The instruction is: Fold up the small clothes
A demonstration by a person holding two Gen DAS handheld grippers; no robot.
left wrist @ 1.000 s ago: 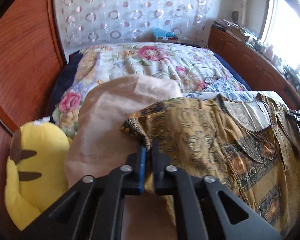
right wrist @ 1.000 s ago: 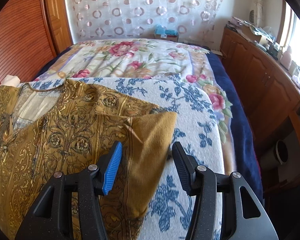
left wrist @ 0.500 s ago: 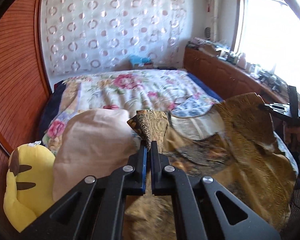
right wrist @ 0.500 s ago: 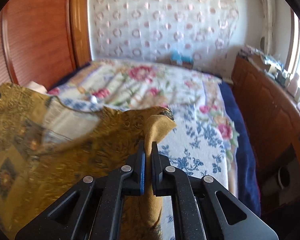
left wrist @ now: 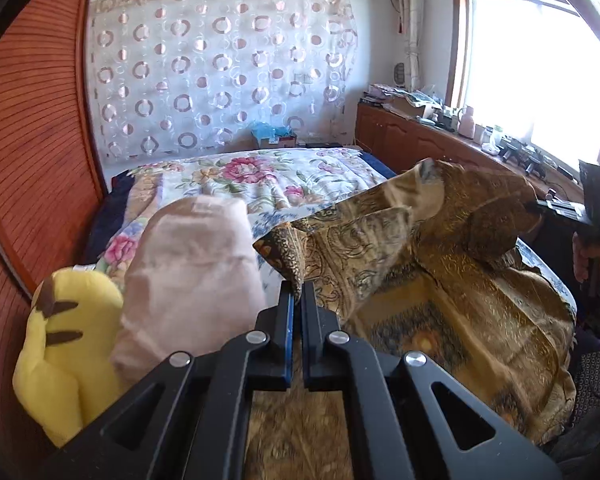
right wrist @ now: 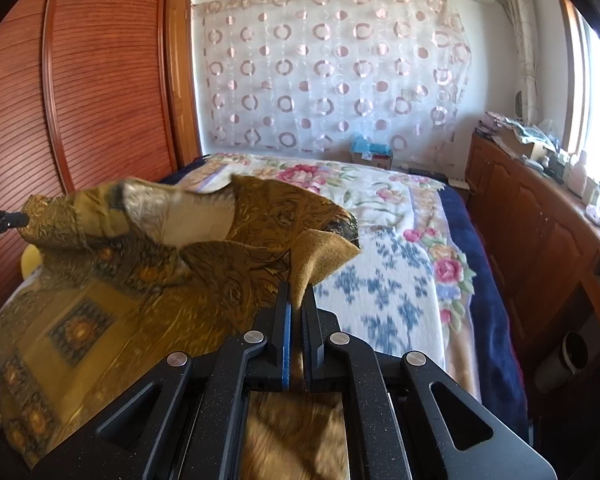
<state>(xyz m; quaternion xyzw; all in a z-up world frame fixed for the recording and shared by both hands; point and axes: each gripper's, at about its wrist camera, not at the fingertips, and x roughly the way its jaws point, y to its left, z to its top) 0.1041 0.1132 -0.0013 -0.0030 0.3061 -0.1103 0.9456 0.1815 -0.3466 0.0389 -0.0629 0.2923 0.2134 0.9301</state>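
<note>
The left hand-held gripper (left wrist: 298, 300) is clenched on one corner of a gold patterned garment (left wrist: 452, 280); a dark-edged tip of cloth sticks up from between its blue-lined jaws. The right hand-held gripper (right wrist: 296, 300) is clenched on another corner of the same garment (right wrist: 140, 280), with a plain mustard flap of the reverse side standing above its jaws. More cloth shows below each pair of jaws, in the gap of each frame.

The garment hangs between the two grippers as a slack, creased sheet over the near end of the bed (right wrist: 388, 200). Its upper edge is raised and its lower part drapes down toward the near edge of the bed. A pale lining patch shows near the top edge in the right wrist view. In the left wrist view the right gripper (left wrist: 580, 216) appears at the far right, held by a hand (left wrist: 584, 256), with the garment's corner reaching to it. In the right wrist view the tip of the left gripper (right wrist: 4, 222) touches the garment's far left corner.

The bed carries a floral quilt (left wrist: 260, 176) and, nearer, a white cover with blue flowers (right wrist: 388, 292). A pink pillow (left wrist: 192, 272) lies just left of the garment, with a yellow plush toy (left wrist: 68, 340) beside it against the wooden wardrobe (right wrist: 100, 80). A sheer curtain (right wrist: 332, 68) with ring patterns hangs behind the bed. A wooden cabinet (right wrist: 540, 248) runs along the right side under the window (left wrist: 540, 68), its top crowded with small items.
</note>
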